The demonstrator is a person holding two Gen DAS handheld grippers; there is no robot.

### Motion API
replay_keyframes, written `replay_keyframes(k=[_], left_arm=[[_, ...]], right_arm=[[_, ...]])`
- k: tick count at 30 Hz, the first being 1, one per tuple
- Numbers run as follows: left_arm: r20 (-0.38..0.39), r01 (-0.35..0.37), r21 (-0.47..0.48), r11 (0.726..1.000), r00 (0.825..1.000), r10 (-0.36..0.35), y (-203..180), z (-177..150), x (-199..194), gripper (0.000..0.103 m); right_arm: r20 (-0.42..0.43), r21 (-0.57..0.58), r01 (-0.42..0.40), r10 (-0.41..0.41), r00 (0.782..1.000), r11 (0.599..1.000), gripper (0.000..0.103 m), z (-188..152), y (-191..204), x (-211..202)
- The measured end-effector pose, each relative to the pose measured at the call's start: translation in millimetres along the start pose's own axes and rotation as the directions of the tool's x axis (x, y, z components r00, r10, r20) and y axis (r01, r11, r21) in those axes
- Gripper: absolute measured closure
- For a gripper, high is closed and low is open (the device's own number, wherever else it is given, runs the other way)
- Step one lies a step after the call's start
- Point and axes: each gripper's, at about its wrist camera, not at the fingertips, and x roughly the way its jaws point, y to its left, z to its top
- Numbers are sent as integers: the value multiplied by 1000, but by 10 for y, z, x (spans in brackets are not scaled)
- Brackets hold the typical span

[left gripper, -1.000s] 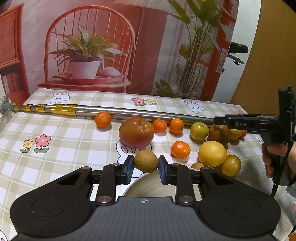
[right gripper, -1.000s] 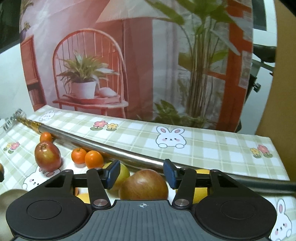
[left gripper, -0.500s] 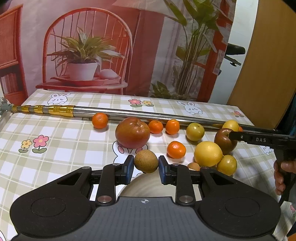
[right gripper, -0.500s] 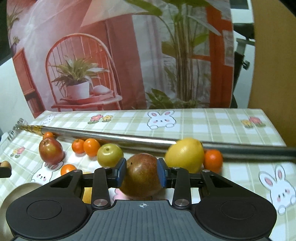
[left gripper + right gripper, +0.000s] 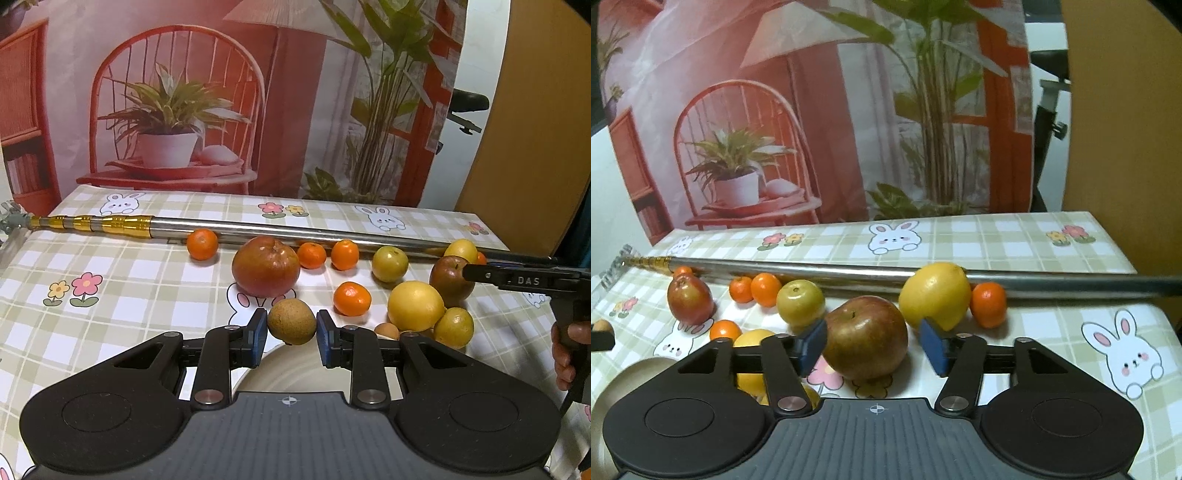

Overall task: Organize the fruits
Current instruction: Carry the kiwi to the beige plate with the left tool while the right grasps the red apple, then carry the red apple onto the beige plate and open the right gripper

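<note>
tablecloth (image 5: 147,280): green-white check, with white rabbits and pink, yellow flowers.
pole (image 5: 295,232): silver, gold bands at one end.
mandarins (image 5: 201,243): orange.
big apple (image 5: 266,266): red-brown.
apple (image 5: 866,338): dark red, yellowish near stem.
lemon (image 5: 934,293): yellow.
round fruit (image 5: 291,321): brown, speckled.
grapefruit (image 5: 415,311): yellow.
plate (image 5: 295,373): cream.
gripper pads (image 5: 812,341): blue; bodies black.
backdrop (image 5: 177,110): red chair, green plant in white pot.
</note>
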Motion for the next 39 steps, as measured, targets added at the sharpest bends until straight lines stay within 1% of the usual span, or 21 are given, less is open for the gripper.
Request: replay_keyframes(k=[1, 5, 7, 8, 10, 16, 20, 23, 26, 29, 34, 39], left_arm=[[3, -3, 2, 1000, 1000, 3, -3, -4, -5, 73], [5, -14, 9, 1000, 1000, 14, -26, -19, -24, 73], [6, -15, 10, 1000, 1000, 15, -26, -17, -34, 73], [7, -17, 12, 1000, 1000, 17, -31, -19, -40, 73], [12, -24, 19, 1000, 1000, 24, -40, -18, -48, 73], [30, -11, 45, 999, 1000, 10, -88, -21, -88, 73], [12, -9, 40, 999, 1000, 9, -76, -27, -50, 73], [-3, -2, 9, 1000, 1000, 2, -15, -31, -36, 73], [-30, 31, -33, 999, 999, -32, 35, -38, -15, 73], [-40, 37, -23, 999, 998, -38, 1, -66, 1, 73], [-66, 43, -17, 999, 997, -44, -19, -97, 42, 73], [-69, 20, -56, 998, 997, -24, 97, -85, 9, 73]], right_arm=[[-4, -7, 0, 0, 1000, 1000, 43, 12, 13, 25], [-16, -35, 9, -10, 1000, 999, 42, 50, 58, 125], [-31, -48, 1, -2, 1000, 999, 38, 64, 80, 183], [-35, -57, -3, 1, 999, 998, 37, 66, 95, 206], [-44, -76, -4, 0, 999, 997, 37, 69, 132, 257], [-85, -108, 9, -18, 996, 994, 38, 66, 184, 421], [-98, -130, 17, -30, 995, 991, 39, 37, 199, 479], [-90, -135, 18, -30, 995, 991, 40, 16, 205, 473], [-86, -139, 17, -29, 996, 990, 40, 4, 201, 462], [-89, -124, 15, -26, 996, 992, 41, 5, 187, 429], [-44, -109, -1, -4, 999, 994, 41, 15, 221, 189], [-31, -139, -75, 71, 997, 987, 41, 55, 409, -104]])
